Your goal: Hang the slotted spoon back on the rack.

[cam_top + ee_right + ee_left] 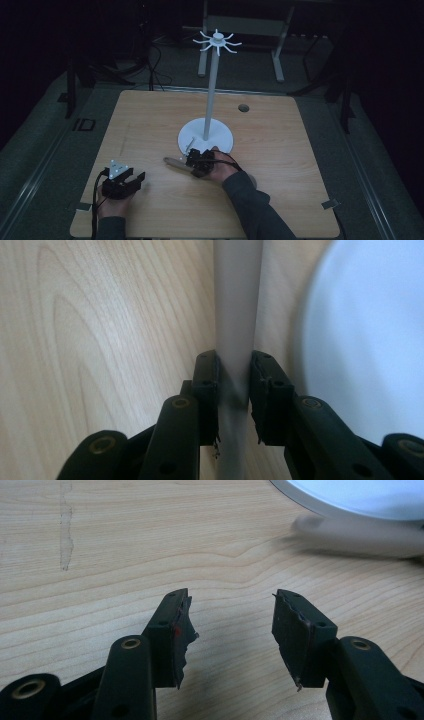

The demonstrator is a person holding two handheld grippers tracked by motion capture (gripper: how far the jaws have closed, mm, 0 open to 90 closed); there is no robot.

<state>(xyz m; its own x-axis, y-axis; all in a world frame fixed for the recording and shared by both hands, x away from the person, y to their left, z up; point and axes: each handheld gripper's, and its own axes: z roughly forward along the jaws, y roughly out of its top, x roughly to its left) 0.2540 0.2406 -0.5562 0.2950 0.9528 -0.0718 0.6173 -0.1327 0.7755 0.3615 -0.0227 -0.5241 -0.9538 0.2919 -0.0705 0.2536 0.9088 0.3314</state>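
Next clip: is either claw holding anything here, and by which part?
The right claw is closed on a pale flat utensil handle lying beside the white stand base, gripping partway along its length. The left claw is open and holds nothing.

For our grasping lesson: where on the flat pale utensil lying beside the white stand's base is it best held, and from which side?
Hold the pale utensil across its narrow, straight handle, from above with jaws on its two long edges; it lies flat on the table. The right hand-held gripper is gripping it that way.

black tool [194, 161], dark grey sleeve [255, 207]
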